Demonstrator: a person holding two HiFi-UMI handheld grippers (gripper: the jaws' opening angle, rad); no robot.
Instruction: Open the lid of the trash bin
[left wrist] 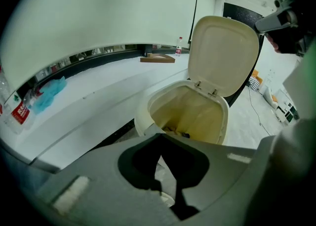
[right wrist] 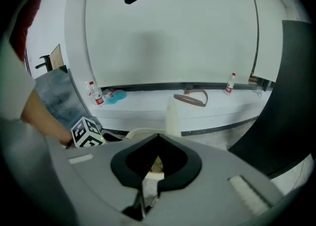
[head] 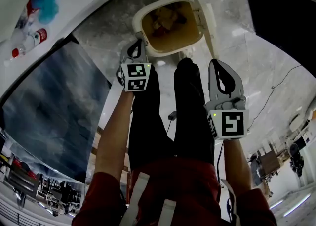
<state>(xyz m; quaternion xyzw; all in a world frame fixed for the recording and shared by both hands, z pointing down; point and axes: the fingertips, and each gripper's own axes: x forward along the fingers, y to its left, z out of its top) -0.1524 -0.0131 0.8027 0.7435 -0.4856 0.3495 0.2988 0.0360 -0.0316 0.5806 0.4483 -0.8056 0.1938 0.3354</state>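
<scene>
The cream trash bin (head: 139, 17) stands on the floor ahead of the person's feet with its mouth uncovered and some rubbish inside. Its lid (head: 209, 21) is swung up on the hinge and stands upright. In the left gripper view the lid (left wrist: 223, 54) rises behind the bin's rim (left wrist: 144, 117). My left gripper (head: 138, 43) is shut and empty, its tip just short of the bin's near rim. My right gripper (head: 216, 64) is also shut and empty, below the raised lid. The right gripper view shows the lid (right wrist: 171, 115) edge-on over the jaws.
A white curved counter (left wrist: 89, 106) runs behind the bin, carrying water bottles (right wrist: 94, 94), a blue cloth (right wrist: 116, 95) and a brown strap-like object (right wrist: 191, 99). A dark panel (right wrist: 291, 96) stands to the right. A thin cable (head: 276, 89) lies on the marble floor.
</scene>
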